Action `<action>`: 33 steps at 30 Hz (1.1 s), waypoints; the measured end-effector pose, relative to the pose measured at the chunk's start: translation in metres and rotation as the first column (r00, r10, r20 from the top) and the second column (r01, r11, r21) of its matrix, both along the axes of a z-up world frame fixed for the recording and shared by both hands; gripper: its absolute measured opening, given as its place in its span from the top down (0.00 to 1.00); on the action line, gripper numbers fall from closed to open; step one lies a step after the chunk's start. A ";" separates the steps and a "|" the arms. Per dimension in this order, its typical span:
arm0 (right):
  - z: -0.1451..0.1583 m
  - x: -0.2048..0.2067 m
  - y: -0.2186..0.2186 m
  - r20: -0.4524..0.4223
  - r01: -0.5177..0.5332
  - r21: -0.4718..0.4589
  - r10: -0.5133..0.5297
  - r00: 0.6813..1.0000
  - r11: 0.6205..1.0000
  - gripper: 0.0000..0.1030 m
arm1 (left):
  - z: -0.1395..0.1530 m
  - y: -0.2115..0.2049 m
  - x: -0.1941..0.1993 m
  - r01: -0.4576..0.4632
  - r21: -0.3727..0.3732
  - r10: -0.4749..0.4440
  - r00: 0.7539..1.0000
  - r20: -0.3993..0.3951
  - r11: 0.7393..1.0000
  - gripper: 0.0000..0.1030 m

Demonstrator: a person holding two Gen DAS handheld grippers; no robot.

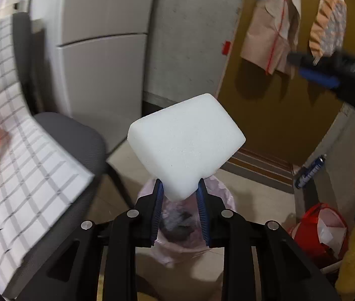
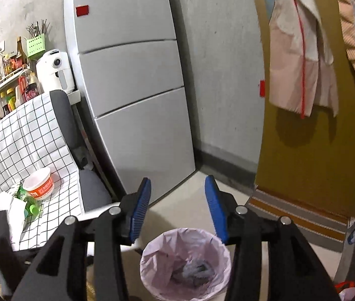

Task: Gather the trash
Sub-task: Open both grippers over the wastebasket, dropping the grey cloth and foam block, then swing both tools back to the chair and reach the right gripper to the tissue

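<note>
My left gripper (image 1: 180,188) is shut on a white foam block (image 1: 185,143) by its lower corner and holds it in the air above a trash bin with a pink liner (image 1: 225,198). My right gripper (image 2: 177,188) is open and empty, above the same bin (image 2: 152,250), which holds some grey trash. It also shows at the upper right of the left wrist view (image 1: 320,75). On the checked tablecloth (image 2: 14,138) lie an orange paper cup (image 2: 39,184), a green bottle (image 2: 28,200) and white crumpled paper (image 2: 9,208).
A grey chair (image 2: 89,188) stands between the table and a grey fridge (image 2: 132,87). A yellow door (image 2: 302,163) with hanging clothes is on the right. A red bucket (image 1: 323,228) stands on the floor at right. A shelf of bottles (image 2: 7,75) is at far left.
</note>
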State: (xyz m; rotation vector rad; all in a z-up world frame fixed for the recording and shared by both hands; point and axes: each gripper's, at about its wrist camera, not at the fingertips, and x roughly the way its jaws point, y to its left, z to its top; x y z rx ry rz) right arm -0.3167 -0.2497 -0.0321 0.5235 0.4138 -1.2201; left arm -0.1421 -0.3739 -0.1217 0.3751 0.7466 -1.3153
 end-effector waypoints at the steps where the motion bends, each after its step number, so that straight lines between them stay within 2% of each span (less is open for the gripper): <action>1: 0.001 -0.004 0.001 -0.001 0.003 -0.006 -0.003 1.000 1.000 0.56 | -0.007 -0.009 -0.002 0.011 0.011 -0.011 1.000 -0.007 1.000 0.72; 3: 0.000 -0.008 0.000 -0.005 0.007 -0.005 -0.007 1.000 1.000 0.56 | -0.018 -0.024 -0.006 0.025 0.034 -0.024 0.999 -0.022 0.999 0.70; 7: -0.013 -0.015 -0.004 -0.017 0.030 0.023 -0.029 0.999 0.999 0.56 | -0.044 -0.050 -0.007 0.030 0.095 -0.027 0.999 -0.037 0.995 0.51; 10: -0.023 -0.017 -0.007 -0.016 0.032 0.056 -0.031 0.999 0.998 0.51 | -0.056 -0.056 -0.001 0.018 0.129 -0.011 0.998 -0.055 0.991 0.48; 13: -0.032 -0.009 -0.006 -0.018 0.015 0.085 -0.013 1.000 0.996 0.50 | -0.054 -0.043 0.006 -0.003 0.133 0.008 0.999 -0.033 0.991 0.45; 16: -0.039 0.008 -0.002 -0.007 -0.029 0.113 0.030 1.000 0.993 0.50 | -0.048 -0.020 0.020 -0.051 0.125 0.052 0.999 -0.005 0.991 0.37; 20: -0.040 0.041 0.007 0.012 -0.114 0.118 0.113 0.994 0.986 0.50 | -0.039 0.018 0.045 -0.140 0.118 0.138 0.990 0.031 0.983 0.37; 25: -0.030 0.078 0.018 0.083 -0.204 0.090 0.197 0.977 0.975 0.50 | -0.022 0.075 0.072 -0.270 0.097 0.263 0.962 0.078 0.958 0.32; 28: -0.023 0.102 0.024 0.134 -0.266 0.095 0.253 0.958 0.959 0.50 | -0.014 0.112 0.085 -0.348 0.092 0.337 0.934 0.118 0.933 0.32; 33: -0.020 0.161 0.038 0.115 -0.422 0.103 0.411 0.905 0.901 0.50 | -0.010 0.178 0.108 -0.493 0.117 0.478 0.868 0.137 0.862 0.30</action>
